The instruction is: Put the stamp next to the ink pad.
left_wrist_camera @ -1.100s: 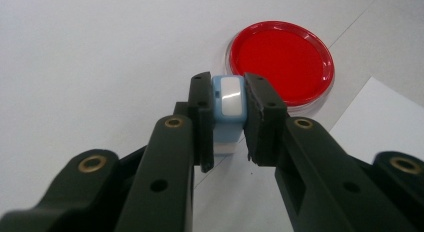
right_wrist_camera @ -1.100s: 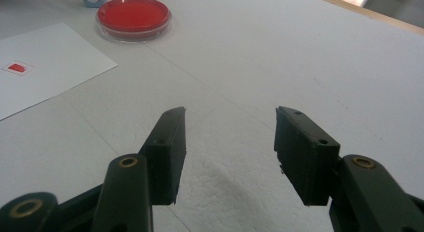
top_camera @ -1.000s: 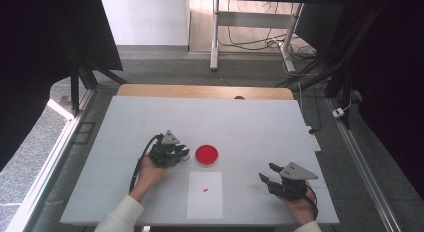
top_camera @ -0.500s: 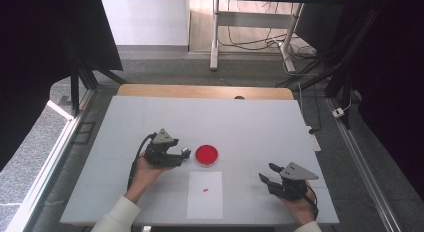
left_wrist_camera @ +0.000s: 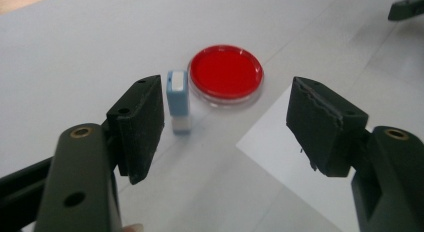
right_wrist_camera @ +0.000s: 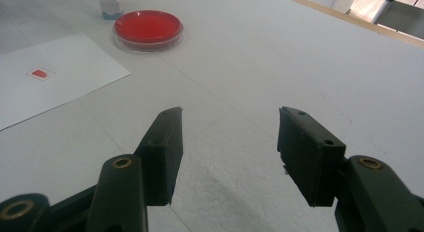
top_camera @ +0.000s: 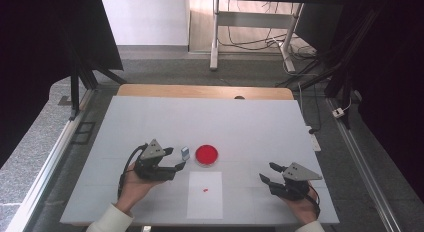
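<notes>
Since the earlier frame my left gripper (top_camera: 176, 158) has let go of the small blue-and-white block (top_camera: 184, 153) and backed away; its jaws now stand wide apart and empty. The block stands upright on the white bench (top_camera: 150, 117), just left of the round red-filled clear dish (top_camera: 206, 155). Below the dish lies a white paper sheet (top_camera: 205, 199) with a small red mark (top_camera: 205, 190). My right gripper (top_camera: 267, 174), jaws lately opening and empty, rests well apart. The right gripper view cuts off the block's top.

tool (top_camera: 176, 159): black jaws, brass screws | grey plate | white sleeves
</notes>
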Available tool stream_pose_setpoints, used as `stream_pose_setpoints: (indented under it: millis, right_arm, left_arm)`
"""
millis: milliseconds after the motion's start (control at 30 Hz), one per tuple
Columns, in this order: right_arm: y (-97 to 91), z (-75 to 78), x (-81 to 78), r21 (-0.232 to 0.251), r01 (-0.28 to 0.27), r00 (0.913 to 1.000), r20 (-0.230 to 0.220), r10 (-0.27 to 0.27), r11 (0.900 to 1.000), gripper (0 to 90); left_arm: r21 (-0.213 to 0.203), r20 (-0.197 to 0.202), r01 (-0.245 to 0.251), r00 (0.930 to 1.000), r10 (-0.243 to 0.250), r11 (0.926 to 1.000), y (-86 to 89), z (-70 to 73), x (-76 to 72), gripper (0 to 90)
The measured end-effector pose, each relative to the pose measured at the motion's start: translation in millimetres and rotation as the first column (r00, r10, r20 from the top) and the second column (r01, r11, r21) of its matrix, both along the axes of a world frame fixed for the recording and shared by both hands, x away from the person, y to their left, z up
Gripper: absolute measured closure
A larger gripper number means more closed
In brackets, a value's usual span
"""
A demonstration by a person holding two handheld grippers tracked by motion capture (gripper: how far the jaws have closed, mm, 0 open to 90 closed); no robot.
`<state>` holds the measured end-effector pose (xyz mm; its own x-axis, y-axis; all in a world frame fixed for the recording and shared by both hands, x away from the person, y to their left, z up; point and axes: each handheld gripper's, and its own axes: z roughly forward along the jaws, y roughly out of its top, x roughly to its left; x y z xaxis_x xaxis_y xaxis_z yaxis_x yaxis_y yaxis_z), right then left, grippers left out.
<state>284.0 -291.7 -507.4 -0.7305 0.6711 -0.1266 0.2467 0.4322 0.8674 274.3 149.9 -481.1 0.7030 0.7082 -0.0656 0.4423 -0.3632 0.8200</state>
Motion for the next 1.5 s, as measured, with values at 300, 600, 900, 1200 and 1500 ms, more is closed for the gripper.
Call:
stream_pose_setpoints:
  millis: [300, 600, 900, 1200, 1500]
  right_arm:
    - [-4.2, -1.0, 0.3, 0.001, -0.013, 0.9999, 0.0, 0.013, 0.9999, 42.5]
    - [-11.2, -3.3, 1.0, -0.022, -0.028, 0.9995, -0.014, 0.028, 0.9994, 42.4]
    - [-12.6, -6.5, 1.2, -0.051, -0.018, 0.9998, -0.01, 0.017, 0.9985, 42.8]
    - [-13.5, -6.4, 1.2, -0.05, -0.015, 0.9998, -0.011, 0.014, 0.9986, 42.7]
    - [-13.8, -6.3, 1.2, -0.049, -0.021, 0.9997, -0.01, 0.021, 0.9986, 42.8]
  left_arm:
    - [-0.012, 0.025, -0.008, 0.9996, 0.008, 0.9999, 20.4, -4.3, -30.6, 31.3]
    - [-0.003, -0.002, -0.033, 0.9995, 0.033, 0.9995, 43.2, -22.4, -55.1, 31.4]
    - [0.002, -0.009, -0.038, 0.9992, 0.038, 0.9993, 52.4, -30.7, -54.3, 31.4]
    - [-0.008, -0.013, -0.047, 0.9988, 0.047, 0.9989, 55.8, -31.3, -51.9, 31.6]
    - [-0.003, -0.017, -0.046, 0.9988, 0.046, 0.9989, 55.3, -31.8, -51.3, 31.5]
